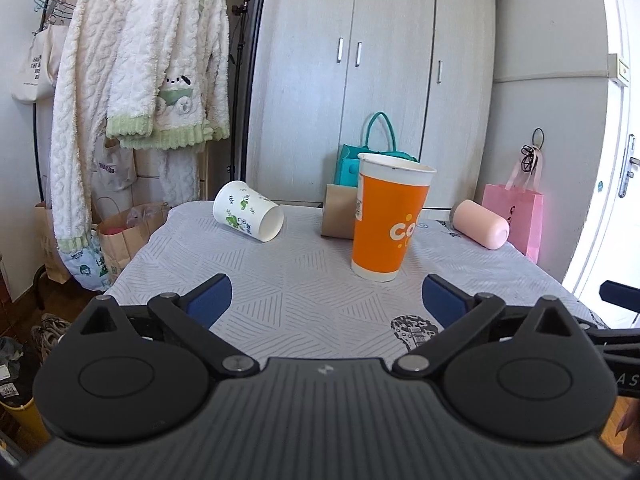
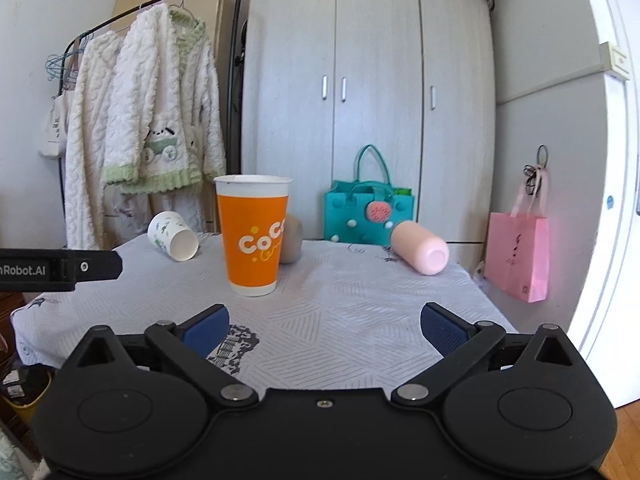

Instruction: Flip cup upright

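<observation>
An orange paper cup (image 1: 384,220) stands upright on the cloth-covered table (image 1: 280,280); it also shows in the right wrist view (image 2: 253,236). A white cup with green print (image 1: 248,212) lies on its side at the far left, also seen from the right wrist (image 2: 173,236). A pink cup (image 1: 480,224) lies on its side at the far right (image 2: 420,250). A beige cup (image 1: 336,214) sits behind the orange one (image 2: 291,240). My left gripper (image 1: 326,300) is open and empty, short of the orange cup. My right gripper (image 2: 325,326) is open and empty over the near table.
A teal felt bag (image 2: 370,216) stands behind the table by the grey wardrobe (image 2: 368,80). A pink paper bag (image 2: 520,256) hangs at the right. A clothes rack with fleece robes (image 1: 140,80) stands left. The left gripper's side (image 2: 60,270) shows at the right view's left edge.
</observation>
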{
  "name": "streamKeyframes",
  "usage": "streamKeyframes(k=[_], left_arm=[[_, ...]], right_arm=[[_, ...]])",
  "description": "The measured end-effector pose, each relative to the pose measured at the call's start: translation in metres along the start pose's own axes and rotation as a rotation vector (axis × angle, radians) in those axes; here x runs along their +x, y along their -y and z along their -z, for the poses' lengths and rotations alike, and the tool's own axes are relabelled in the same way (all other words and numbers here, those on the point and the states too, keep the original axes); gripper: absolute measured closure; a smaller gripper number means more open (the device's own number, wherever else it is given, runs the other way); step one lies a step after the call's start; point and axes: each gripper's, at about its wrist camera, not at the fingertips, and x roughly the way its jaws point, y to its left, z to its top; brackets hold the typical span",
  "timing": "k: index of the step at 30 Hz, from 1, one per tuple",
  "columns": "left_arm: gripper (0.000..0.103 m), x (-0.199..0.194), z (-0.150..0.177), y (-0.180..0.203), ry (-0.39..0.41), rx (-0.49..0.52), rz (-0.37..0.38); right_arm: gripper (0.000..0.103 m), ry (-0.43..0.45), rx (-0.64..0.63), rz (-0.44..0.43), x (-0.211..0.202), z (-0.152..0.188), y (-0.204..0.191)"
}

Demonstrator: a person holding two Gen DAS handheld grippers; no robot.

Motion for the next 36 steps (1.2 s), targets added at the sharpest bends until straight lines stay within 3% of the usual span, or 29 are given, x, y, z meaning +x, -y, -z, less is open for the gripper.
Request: streamKeyframes(k=[14, 22, 28, 36], left_arm=[[0.0, 0.011, 0.014, -0.005, -0.009, -0.02, 0.004], [0.0, 0.012, 0.016, -0.003, -0.017, -0.019, -0.027], [0.0, 0.012, 0.017, -0.002, -0.022, 0.005, -0.077], [0.0, 0.011, 0.019, 0.0, -0.031, 0.044, -0.06]], right_arm=[[0.0, 0.014, 0.051, 0.057, 0.01, 0.017, 0.007], [0.0, 0.04, 0.016, 0.099, 0.007, 0.019, 0.003], [0.0, 0.04, 0.012, 0.12, 0.007, 0.019, 0.002], [0.0, 0.049, 0.008, 0.125, 0.004, 0.019, 0.001]])
